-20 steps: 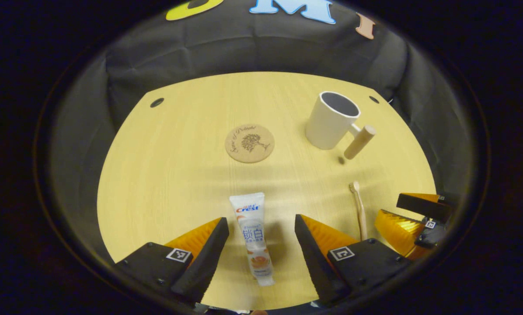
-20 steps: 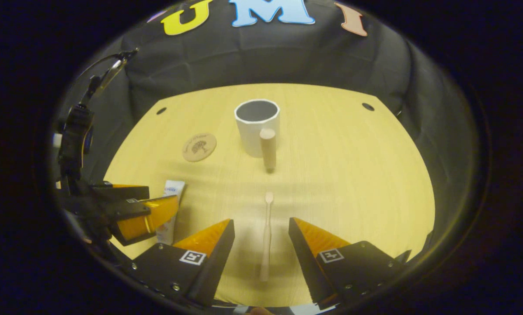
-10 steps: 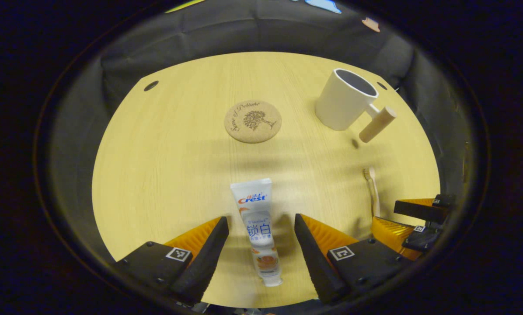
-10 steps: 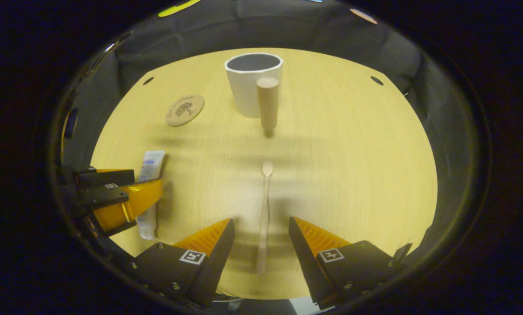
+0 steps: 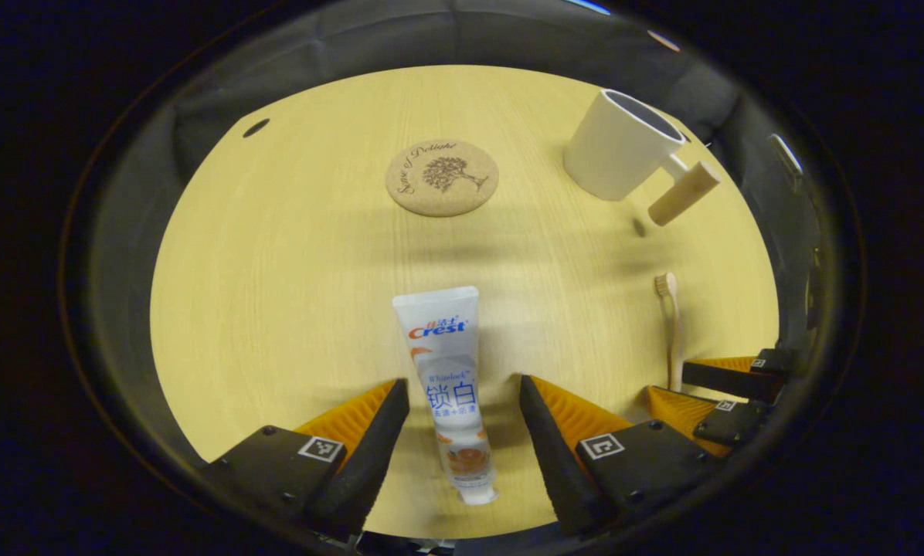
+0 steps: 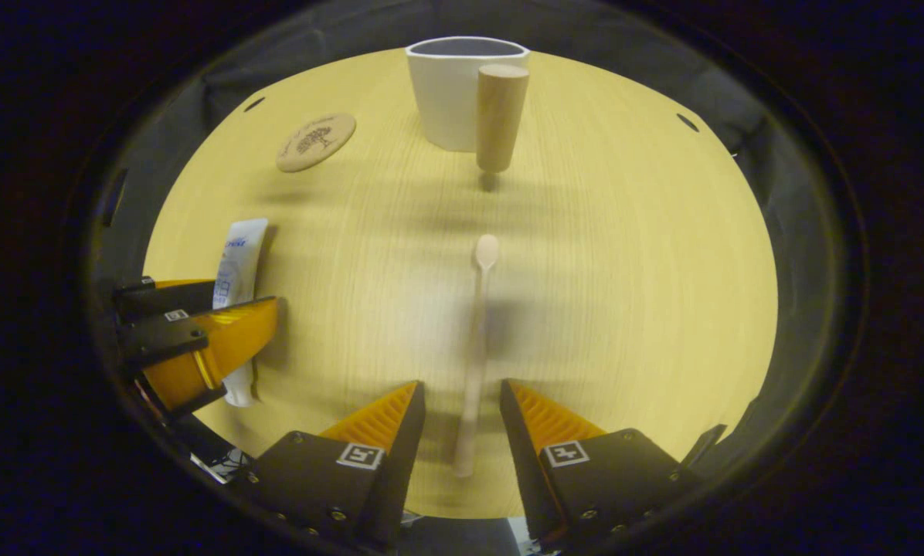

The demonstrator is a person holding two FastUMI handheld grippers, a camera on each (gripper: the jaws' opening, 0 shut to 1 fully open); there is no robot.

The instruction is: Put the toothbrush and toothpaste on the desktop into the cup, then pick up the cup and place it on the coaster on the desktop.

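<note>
A white toothpaste tube [image 5: 440, 340] lies flat on the wooden desktop [image 5: 276, 270], its cap end between the fingers of my open left gripper [image 5: 460, 381], which straddles it without touching. The pale toothbrush [image 6: 477, 324] lies lengthwise, its handle end between the fingers of my open right gripper [image 6: 460, 384], gaps on both sides. The white cup [image 6: 450, 100] with a wooden handle [image 6: 499, 116] stands upright beyond the brush. A round cork coaster [image 5: 442, 177] sits ahead of the tube, left of the cup [image 5: 620, 145].
In the right gripper view the left gripper [image 6: 199, 332] sits at the left over the tube [image 6: 238, 262]. In the left gripper view the right gripper [image 5: 713, 378] is at the right by the toothbrush [image 5: 669, 324]. Black cloth walls ring the round desktop.
Both grippers have come down and forward, so the tube and the brush lie deeper between their fingers. The right gripper's fingers have narrowed a little. Cup and coaster have not moved.
</note>
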